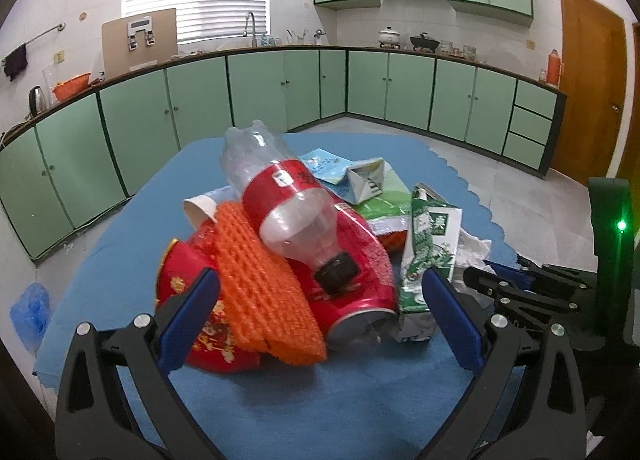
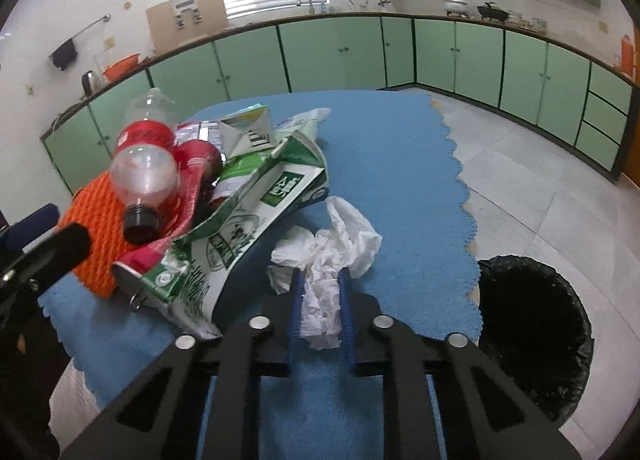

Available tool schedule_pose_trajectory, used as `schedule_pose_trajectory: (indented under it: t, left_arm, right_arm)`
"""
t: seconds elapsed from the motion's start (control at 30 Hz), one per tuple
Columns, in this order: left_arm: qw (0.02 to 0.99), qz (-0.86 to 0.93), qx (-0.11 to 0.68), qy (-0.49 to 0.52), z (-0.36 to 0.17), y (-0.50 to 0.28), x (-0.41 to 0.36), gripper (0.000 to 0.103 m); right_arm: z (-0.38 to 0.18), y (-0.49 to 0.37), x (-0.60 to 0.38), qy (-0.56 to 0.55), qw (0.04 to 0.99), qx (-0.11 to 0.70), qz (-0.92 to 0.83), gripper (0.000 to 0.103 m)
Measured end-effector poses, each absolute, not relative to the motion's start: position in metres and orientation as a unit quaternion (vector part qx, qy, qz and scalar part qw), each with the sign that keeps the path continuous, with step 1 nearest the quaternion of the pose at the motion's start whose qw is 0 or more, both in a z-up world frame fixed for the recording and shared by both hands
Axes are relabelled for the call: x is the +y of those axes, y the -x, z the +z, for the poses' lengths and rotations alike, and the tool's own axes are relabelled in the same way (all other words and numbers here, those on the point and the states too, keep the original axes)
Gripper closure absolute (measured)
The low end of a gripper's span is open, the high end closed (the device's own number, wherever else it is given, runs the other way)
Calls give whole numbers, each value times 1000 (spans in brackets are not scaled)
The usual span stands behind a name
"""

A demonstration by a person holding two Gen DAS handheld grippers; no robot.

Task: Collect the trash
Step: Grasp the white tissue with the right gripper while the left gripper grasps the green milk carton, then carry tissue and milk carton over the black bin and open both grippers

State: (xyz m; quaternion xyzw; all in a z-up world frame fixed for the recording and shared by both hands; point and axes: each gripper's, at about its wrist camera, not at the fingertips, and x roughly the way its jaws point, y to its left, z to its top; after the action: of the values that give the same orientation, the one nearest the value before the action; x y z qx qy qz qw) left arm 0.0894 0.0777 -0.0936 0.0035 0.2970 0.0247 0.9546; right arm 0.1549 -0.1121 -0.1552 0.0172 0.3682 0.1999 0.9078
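Note:
A heap of trash lies on the blue cloth (image 1: 304,400): a clear bottle with a red label (image 1: 280,196), a crushed red can (image 1: 352,300), an orange mesh pad (image 1: 264,292), a red printed paper bowl (image 1: 180,292) and a torn green-and-white carton (image 1: 428,244). My left gripper (image 1: 320,276) is open, its blue fingers either side of the heap's near end and touching nothing. To the right of the heap, a crumpled white tissue (image 2: 332,244) rests on the cloth with my right gripper (image 2: 320,280) shut on it. The right gripper (image 1: 500,280) also shows beside the carton.
A bin lined with a black bag (image 2: 536,332) stands on the tiled floor just past the cloth's scalloped right edge. More cartons and wrappers (image 2: 248,128) sit at the back of the heap. Green cabinets (image 1: 256,96) line the walls. A blue bag (image 1: 30,308) lies on the floor at left.

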Motion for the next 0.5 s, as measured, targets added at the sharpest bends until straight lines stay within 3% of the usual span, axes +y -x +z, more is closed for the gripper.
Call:
schedule_pose_trajectory:
  t: [0.33,0.5]
  left_arm:
    - [956,-22,292,-19,-94,-96,41,6]
    - [956,-45,290,-23,-96,-99,17,16]
  right_arm:
    - [-120,-148,-153,-46,925,334,176,93]
    - [-113,-147,-171,-52,930,327,158,93]
